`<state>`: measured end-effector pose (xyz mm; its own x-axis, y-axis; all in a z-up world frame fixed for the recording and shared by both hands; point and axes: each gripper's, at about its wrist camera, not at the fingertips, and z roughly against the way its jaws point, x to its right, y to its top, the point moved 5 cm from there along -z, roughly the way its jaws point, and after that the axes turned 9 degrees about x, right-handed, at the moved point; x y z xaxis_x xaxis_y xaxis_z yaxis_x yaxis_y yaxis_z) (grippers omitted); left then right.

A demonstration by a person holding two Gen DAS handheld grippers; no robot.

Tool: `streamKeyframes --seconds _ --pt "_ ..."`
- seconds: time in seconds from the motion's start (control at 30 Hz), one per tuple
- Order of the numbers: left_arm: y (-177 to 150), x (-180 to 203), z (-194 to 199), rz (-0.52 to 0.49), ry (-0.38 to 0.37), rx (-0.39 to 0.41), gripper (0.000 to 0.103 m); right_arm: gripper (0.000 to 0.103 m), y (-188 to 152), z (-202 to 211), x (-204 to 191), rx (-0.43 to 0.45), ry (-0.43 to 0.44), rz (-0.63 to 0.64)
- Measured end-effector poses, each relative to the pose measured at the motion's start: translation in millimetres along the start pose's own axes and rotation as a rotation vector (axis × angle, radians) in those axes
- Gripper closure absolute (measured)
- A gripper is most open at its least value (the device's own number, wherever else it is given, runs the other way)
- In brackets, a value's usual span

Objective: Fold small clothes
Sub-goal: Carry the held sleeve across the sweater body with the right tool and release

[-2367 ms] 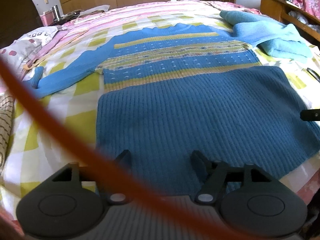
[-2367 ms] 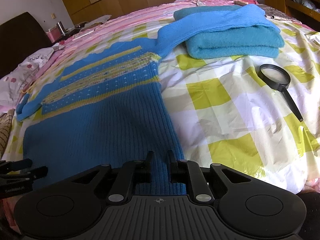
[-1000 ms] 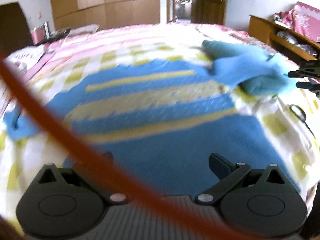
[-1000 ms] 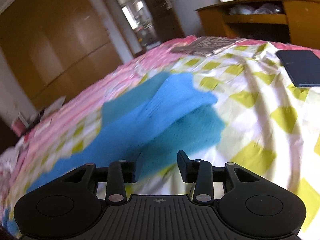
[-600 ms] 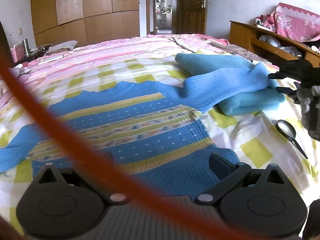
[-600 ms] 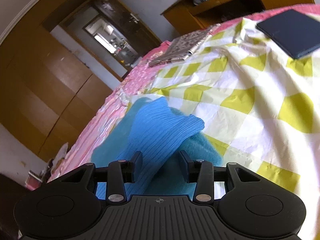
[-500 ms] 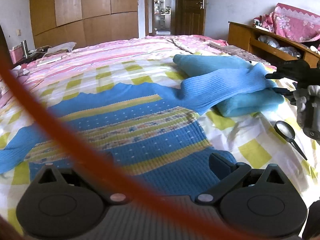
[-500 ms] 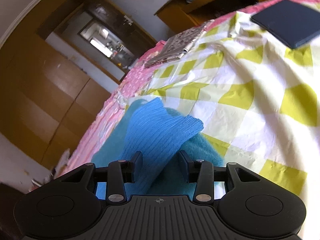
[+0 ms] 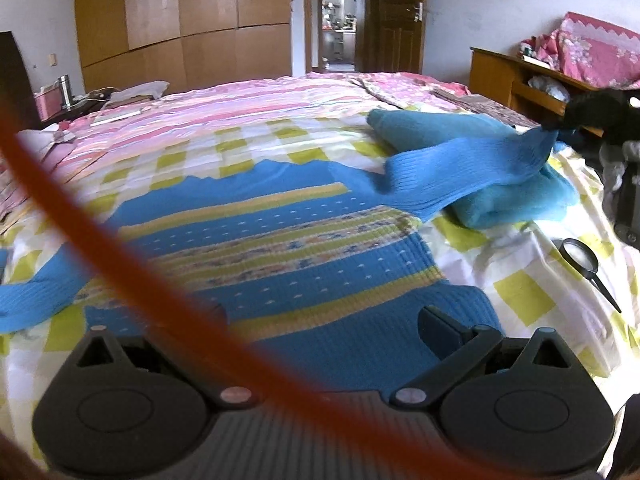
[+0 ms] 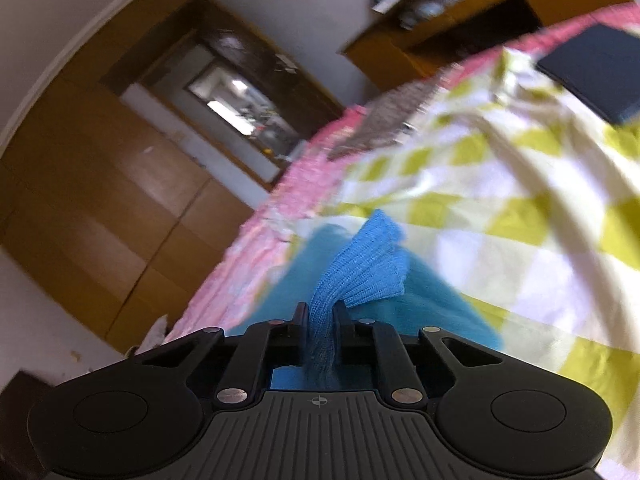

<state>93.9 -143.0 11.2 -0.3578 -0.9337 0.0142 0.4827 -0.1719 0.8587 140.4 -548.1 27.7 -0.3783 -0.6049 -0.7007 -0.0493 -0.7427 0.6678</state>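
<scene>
Blue striped sweater (image 9: 280, 248) spread flat on the bed (image 9: 248, 136), hem just ahead of the left gripper (image 9: 320, 320), neck at the far end, so its long axis runs straight away from those wide, empty jaws. One sleeve (image 9: 460, 168) stretches from the shoulder out to the right, over a folded teal garment (image 9: 516, 200), with its cuff (image 10: 360, 268) bunched between the closing jaws of the right gripper (image 10: 320, 316). A magnifying glass (image 9: 580, 256) lies right of the left jaws, below the cuff.
</scene>
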Motion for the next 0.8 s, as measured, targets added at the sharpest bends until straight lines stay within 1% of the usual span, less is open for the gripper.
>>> streamKeyframes --seconds 0.07,0.13,0.27,0.37,0.43,0.5,0.63,0.7,0.8 --pt "-3 -10 6 0.018 0.008 0.006 0.0 0.091 -4 7 -26 -0.01 0.052 0.042" --pt "-7 -20 11 0.032 0.016 0.009 0.0 0.091 -15 13 -58 -0.037 0.115 0.1" --pt "-16 -50 22 0.063 0.041 0.015 0.0 0.091 -55 22 -124 -0.121 0.227 0.2" --pt "-24 -77 31 0.09 0.077 0.032 0.0 0.091 -103 19 -177 -0.21 0.302 0.291" --pt "-31 -96 36 0.118 0.101 0.043 0.0 0.091 -137 17 -207 -0.261 0.335 0.365" --pt "-39 -115 40 0.152 0.123 0.051 0.0 0.091 -182 14 -232 -0.329 0.362 0.454" --pt "-52 -146 48 0.212 0.165 0.077 0.0 0.091 -277 16 -259 -0.46 0.398 0.661" --pt "-59 -158 49 0.236 0.178 0.089 0.0 0.091 -320 23 -266 -0.507 0.421 0.771" --pt "-70 -173 49 0.278 0.187 0.095 0.0 0.091 -363 34 -271 -0.541 0.434 0.918"
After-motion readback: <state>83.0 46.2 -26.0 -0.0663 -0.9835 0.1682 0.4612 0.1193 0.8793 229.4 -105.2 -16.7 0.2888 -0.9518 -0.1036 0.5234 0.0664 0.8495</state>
